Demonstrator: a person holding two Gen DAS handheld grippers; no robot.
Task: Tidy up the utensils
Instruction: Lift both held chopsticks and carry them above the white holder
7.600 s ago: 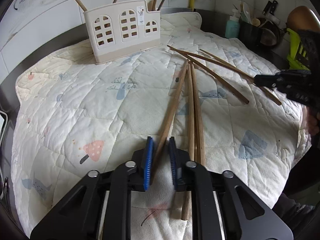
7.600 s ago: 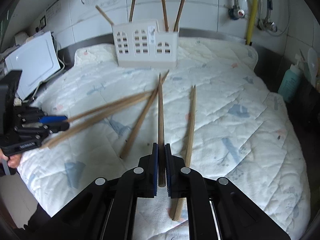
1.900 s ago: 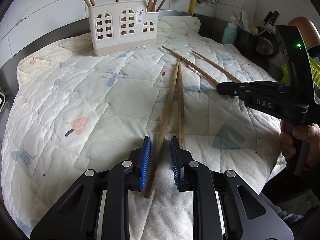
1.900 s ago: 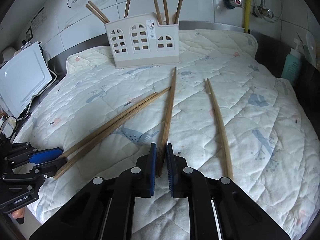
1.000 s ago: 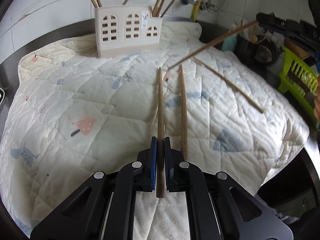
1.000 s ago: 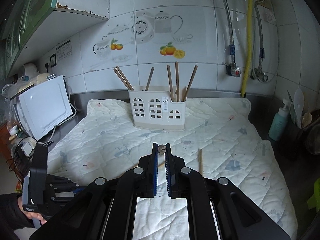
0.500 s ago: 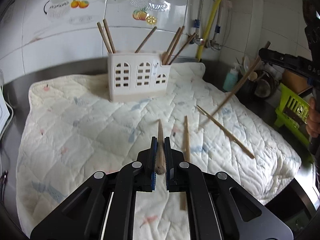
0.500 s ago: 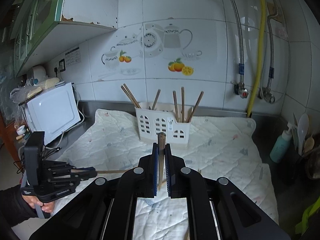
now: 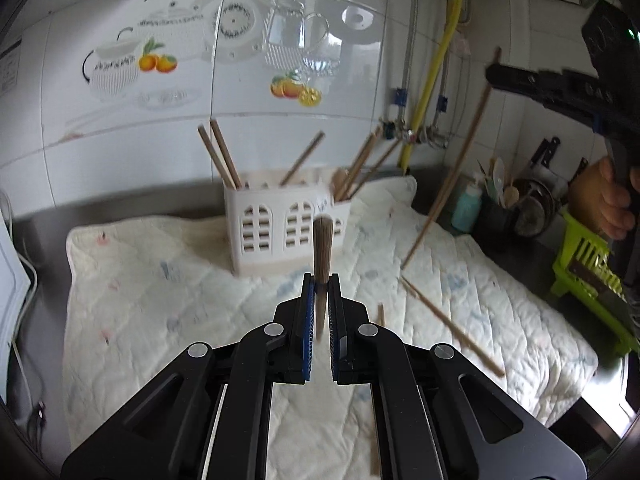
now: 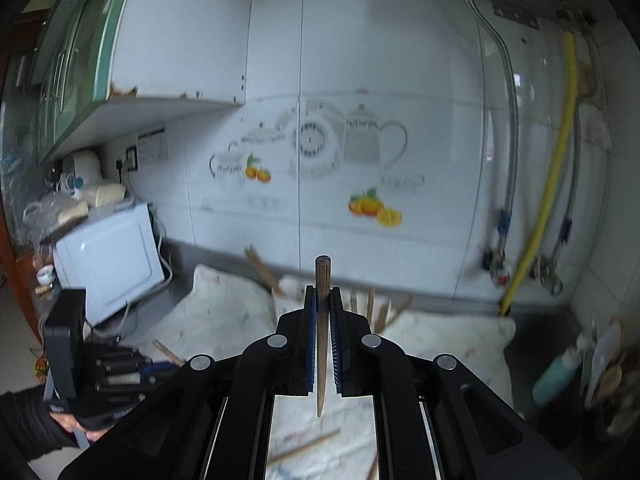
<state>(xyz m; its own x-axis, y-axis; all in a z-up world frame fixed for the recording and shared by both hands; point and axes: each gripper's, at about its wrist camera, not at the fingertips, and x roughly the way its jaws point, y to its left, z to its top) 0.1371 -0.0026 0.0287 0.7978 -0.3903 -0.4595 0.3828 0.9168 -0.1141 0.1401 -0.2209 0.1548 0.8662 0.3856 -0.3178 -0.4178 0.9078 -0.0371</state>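
My left gripper (image 9: 320, 286) is shut on a wooden chopstick (image 9: 321, 248) held upright, raised in front of the white holder (image 9: 280, 228), which holds several chopsticks. My right gripper (image 10: 322, 300) is shut on another chopstick (image 10: 322, 320), lifted high, its thick end up. In the left wrist view that chopstick (image 9: 452, 184) hangs slanted from the right gripper (image 9: 520, 80), its tip above the quilt. Two loose chopsticks (image 9: 448, 320) lie on the quilt. The holder is mostly hidden behind my fingers in the right wrist view.
The quilted cloth (image 9: 160, 300) covers the counter. A teal bottle (image 9: 466, 206) and utensil pots stand at the right, next to a green rack (image 9: 588, 264). A white microwave (image 10: 108, 256) stands at the left. Pipes (image 10: 548, 184) run down the tiled wall.
Both grippers have risen further with their chopsticks and tilted upward toward the wall. The holder now sits lower in the right wrist view.
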